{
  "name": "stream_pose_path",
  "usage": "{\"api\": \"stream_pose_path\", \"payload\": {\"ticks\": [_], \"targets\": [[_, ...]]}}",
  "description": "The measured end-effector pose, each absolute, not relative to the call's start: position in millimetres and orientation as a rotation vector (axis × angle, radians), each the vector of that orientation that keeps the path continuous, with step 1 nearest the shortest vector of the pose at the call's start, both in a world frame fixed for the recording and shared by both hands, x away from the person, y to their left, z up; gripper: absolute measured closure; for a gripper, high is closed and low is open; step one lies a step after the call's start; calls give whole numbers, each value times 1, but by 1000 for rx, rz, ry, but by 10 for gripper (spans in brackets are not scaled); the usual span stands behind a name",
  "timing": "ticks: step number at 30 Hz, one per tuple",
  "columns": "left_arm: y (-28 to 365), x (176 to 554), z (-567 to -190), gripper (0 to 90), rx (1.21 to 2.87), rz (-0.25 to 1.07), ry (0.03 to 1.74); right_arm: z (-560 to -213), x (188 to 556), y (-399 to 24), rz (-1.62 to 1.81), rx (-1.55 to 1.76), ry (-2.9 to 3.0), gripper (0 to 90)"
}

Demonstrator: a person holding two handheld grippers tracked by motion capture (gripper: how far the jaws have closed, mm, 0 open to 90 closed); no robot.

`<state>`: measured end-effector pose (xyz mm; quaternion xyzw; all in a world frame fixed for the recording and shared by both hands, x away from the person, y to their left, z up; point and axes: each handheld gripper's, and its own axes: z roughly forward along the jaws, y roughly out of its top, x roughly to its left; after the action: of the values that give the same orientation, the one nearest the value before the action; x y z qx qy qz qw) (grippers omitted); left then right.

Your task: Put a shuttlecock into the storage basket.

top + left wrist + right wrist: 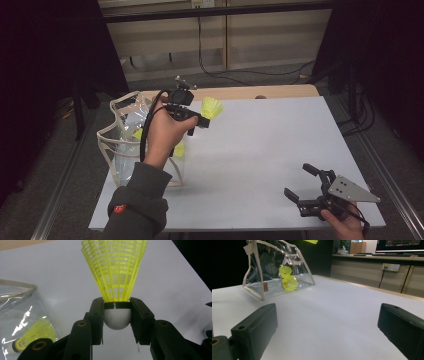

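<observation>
At the left edge of the white table (260, 165) stands a clear bag (125, 145) with cream trim, its mouth open upward. Two yellow shuttlecocks (287, 278) already lie inside it, close together near the bottom; the left gripper view catches one of them through the plastic.

Just right of the bag, the left gripper (197, 120) is held up above the table in the person's left hand (162, 132). Its jaws are narrowed onto the white cork of a third shuttlecock (116, 277), pinching it at the dark band where the cork meets the skirt, with the yellow skirt pointing away from the hand. In the high view this shuttlecock (212, 107) sits just past the bag's right side, above the tabletop and not over the opening.

The work looks like filling the bag, and the step in hand seems to be the carry: the shuttlecock is gripped and lifted but not yet delivered. The next move probably calls for swinging the gripper leftward until it is over the bag's mouth, tipping it down past the trim, then spreading the jaws so the shuttlecock drops beside the other two. The soft rim could fold if bumped.

Far to the right, near the table's front edge, the right gripper (304, 182) rests low with its jaws wide apart and nothing between them.
</observation>
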<state>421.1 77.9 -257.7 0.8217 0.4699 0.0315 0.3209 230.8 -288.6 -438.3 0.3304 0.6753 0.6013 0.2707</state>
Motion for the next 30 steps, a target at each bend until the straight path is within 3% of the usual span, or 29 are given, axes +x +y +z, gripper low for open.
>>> {"api": "stream_pose_path", "payload": {"ticks": [30], "targets": [[93,424,-239,651,2146,110,1265,-439,232,-288,1622,892,1814,27]]}}
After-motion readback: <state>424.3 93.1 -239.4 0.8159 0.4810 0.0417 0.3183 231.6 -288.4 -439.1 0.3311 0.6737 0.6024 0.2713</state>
